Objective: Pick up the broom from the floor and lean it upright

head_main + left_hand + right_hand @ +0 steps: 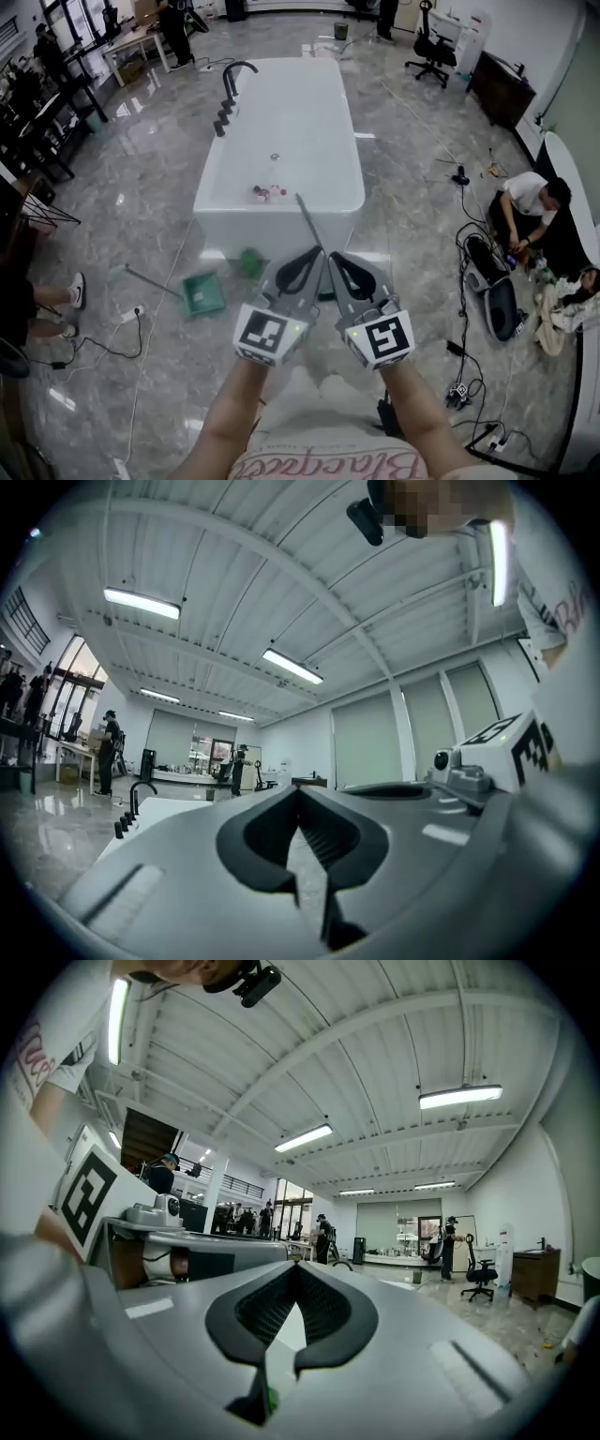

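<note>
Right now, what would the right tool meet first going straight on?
Maybe nothing: the right tool points level, apparently above the broom handle and white bathtub ahead. If lower, the handle comes first.

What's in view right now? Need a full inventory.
tub: 1, white, mid-floor
tap: 1, black, tub's left rim
small items: a few, pink and red, tub's front rim
broom: 1, thin grey handle slanting up to tub's front rim; lower end hidden behind the grippers
dustpan: 1, green, long handle, on floor left of the grippers
green thing: 1, on floor at tub's base; can't identify
chair: 1, black, top right
cables: several, black, floor right and left
people: several; one in a white top crouched at right, others far off
left gripper: grey, jaws together, empty
right gripper: grey, jaws together, empty
</note>
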`<act>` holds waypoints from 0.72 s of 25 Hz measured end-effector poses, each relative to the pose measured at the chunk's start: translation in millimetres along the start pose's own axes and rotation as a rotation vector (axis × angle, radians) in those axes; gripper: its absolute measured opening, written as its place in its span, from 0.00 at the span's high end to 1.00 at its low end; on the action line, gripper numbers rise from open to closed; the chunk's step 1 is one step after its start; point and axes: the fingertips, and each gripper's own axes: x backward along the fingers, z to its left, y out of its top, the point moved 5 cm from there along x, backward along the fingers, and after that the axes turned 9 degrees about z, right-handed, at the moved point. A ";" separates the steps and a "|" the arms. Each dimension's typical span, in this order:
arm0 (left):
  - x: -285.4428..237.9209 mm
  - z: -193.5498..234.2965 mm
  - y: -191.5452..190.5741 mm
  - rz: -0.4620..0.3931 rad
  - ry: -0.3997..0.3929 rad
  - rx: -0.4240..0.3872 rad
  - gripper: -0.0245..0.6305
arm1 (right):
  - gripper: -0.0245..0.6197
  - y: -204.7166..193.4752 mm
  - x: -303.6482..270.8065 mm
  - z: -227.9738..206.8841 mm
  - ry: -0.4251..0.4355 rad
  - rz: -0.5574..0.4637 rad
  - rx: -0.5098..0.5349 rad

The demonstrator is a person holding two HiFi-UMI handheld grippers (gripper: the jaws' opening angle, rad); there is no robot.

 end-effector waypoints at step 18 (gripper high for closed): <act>-21.4 -11.2 40.7 -0.030 0.064 -0.051 0.96 | 0.96 38.9 1.7 -31.2 -0.001 -0.022 0.006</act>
